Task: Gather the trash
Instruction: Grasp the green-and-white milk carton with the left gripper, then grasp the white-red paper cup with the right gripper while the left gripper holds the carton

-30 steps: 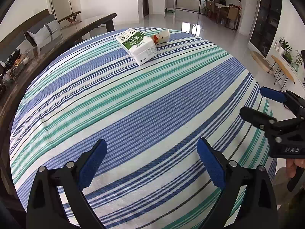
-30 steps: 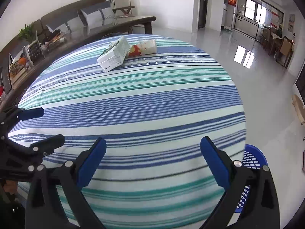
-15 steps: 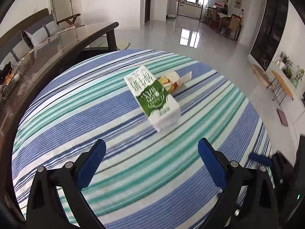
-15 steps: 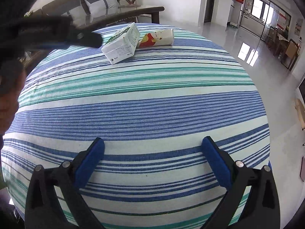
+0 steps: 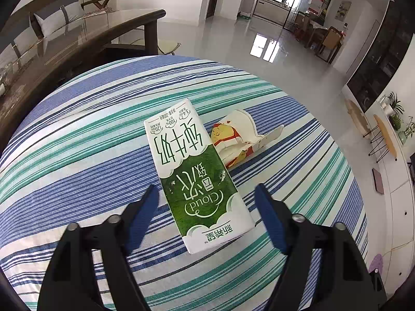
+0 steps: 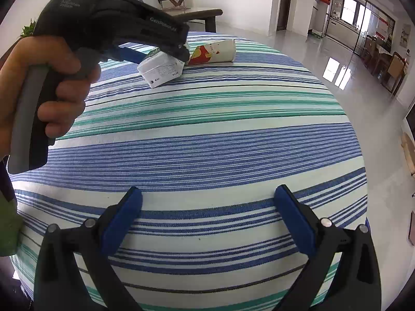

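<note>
- We hold the left hand-held gripper low over the striped surface, its blue fingers spread either side of the green-and-white milk carton, not pinching it.
- The carton lies flat at the far side of the surface; a crushed paper cup rests just beside it, touching.
- Our right hand-held gripper hovers spread and empty over the near edge, well apart from the carton and the cup.
- Our bare left hand grips the handle.
</note>
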`<action>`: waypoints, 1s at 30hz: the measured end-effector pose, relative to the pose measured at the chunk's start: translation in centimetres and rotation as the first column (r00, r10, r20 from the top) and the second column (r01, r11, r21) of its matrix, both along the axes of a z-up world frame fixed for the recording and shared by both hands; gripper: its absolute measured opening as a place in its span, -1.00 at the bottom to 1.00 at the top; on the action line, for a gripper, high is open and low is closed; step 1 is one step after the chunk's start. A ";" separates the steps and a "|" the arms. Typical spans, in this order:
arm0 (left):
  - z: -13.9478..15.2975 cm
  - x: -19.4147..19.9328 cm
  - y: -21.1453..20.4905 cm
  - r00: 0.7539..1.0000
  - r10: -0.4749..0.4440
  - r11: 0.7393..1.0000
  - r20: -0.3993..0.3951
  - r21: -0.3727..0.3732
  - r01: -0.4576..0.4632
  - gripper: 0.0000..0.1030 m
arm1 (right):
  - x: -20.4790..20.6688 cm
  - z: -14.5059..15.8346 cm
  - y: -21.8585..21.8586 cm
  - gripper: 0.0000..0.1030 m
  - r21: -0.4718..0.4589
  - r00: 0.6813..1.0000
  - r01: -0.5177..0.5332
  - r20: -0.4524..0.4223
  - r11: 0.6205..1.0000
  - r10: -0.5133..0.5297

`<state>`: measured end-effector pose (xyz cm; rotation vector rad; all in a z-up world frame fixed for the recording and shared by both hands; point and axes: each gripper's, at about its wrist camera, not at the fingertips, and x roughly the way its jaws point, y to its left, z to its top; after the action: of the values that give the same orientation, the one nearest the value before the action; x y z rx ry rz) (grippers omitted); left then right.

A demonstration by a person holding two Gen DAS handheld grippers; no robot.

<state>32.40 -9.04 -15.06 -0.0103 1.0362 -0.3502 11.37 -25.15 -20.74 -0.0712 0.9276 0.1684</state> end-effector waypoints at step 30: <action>-2.0 -13.0 9.7 0.989 -0.089 0.976 0.117 0.210 0.063 0.56 | 0.7 1.1 -1.6 0.90 0.071 0.994 0.106 0.006 0.992 -0.107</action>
<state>19.36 0.61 -17.04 0.2363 0.9448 -0.3074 12.08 -26.74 -19.61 0.0425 0.9127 0.1015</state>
